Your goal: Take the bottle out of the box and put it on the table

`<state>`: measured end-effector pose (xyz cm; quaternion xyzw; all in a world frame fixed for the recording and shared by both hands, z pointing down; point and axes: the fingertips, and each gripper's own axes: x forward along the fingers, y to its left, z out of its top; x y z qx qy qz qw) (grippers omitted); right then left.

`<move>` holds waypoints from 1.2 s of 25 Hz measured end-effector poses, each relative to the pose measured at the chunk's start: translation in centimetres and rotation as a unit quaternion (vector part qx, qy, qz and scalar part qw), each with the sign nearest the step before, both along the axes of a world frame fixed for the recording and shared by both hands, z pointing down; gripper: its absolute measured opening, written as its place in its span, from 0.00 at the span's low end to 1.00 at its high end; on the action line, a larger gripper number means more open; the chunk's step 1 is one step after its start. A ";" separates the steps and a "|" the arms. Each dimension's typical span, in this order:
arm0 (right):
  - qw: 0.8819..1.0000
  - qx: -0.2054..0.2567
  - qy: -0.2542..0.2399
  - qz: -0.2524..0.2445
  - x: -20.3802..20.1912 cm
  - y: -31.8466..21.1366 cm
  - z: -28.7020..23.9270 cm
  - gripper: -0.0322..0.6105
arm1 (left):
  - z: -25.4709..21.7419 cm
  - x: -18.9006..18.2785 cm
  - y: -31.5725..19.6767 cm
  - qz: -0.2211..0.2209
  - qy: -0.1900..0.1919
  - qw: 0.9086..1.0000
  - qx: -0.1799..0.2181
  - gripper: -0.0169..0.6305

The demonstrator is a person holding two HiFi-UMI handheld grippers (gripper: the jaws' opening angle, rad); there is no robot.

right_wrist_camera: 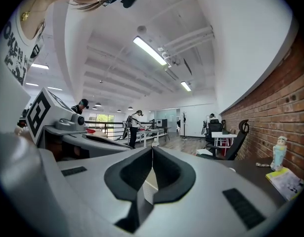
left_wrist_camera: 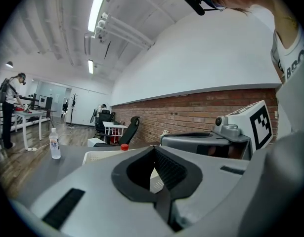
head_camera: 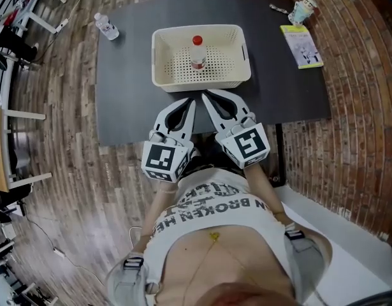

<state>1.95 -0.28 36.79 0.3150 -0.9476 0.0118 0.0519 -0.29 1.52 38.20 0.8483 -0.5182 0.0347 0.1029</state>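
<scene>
— Where's the bottle?
— The red-capped bottle (head_camera: 197, 51) stands upright inside the white box (head_camera: 202, 81) on the dark worktop (head_camera: 125, 101).
— And the tongs?
— The left tongs (head_camera: 191, 102) and right tongs (head_camera: 206, 95) are both closed, gripping nothing, side by side just short of the box.

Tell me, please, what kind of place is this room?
Probably an open-plan office or lab workspace. The gripper views show a long brick wall, an office chair beside a white desk, and strip ceiling lights. A person stands working at a far table.
</scene>
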 end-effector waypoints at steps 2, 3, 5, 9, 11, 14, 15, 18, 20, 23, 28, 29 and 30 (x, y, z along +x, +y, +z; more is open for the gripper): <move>1.000 -0.006 0.003 -0.006 0.0 -1.3 -0.1 0.06 | -0.3 0.3 -1.3 -0.001 -0.009 1.000 0.003 0.04; 1.000 -0.008 0.004 -0.009 0.0 -1.9 -0.1 0.06 | -0.4 0.4 -1.9 -0.001 -0.011 1.000 0.003 0.04; 1.000 -0.008 0.004 -0.017 0.0 -2.9 -0.1 0.06 | -0.5 0.5 -3.0 -0.004 -0.011 1.000 0.002 0.04; 1.000 -0.006 0.001 -0.030 -0.2 -5.0 -0.5 0.06 | -0.7 0.6 -5.1 -0.013 -0.011 1.000 -0.001 0.04; 0.999 -0.008 0.003 -0.033 -0.2 -5.9 -0.6 0.06 | -0.8 0.6 -5.9 -0.016 -0.009 1.000 -0.003 0.04; 0.999 -0.007 0.003 -0.034 0.0 -7.0 -0.8 0.06 | -0.9 0.7 -6.9 -0.021 -0.007 1.000 -0.005 0.04; 0.999 -0.007 0.002 -0.034 0.2 -7.4 -0.9 0.06 | -1.0 0.8 -7.3 -0.023 -0.008 1.000 -0.005 0.04; 1.000 -0.007 0.000 -0.031 1.0 -8.5 -1.0 0.06 | -1.0 1.2 -8.4 -0.025 -0.013 1.000 -0.006 0.04; 1.000 -0.008 0.001 -0.029 1.4 -9.3 -0.9 0.06 | -1.0 1.5 -9.1 -0.028 -0.014 0.999 -0.007 0.04; 0.999 -0.005 0.004 -0.031 2.0 -10.3 -0.6 0.06 | -0.9 1.9 -9.9 -0.031 -0.014 0.999 -0.010 0.04; 0.999 -0.016 0.004 -0.043 2.8 -11.3 -0.2 0.06 | -0.5 3.1 -11.3 -0.035 -0.016 0.999 -0.011 0.04; 0.999 -0.018 0.006 -0.045 3.0 -11.5 0.0 0.06 | -0.5 3.4 -11.5 -0.036 -0.017 0.999 -0.012 0.04; 0.999 -0.019 0.008 -0.048 3.2 -11.7 0.1 0.06 | -0.4 3.6 -11.8 -0.037 -0.018 0.999 -0.012 0.04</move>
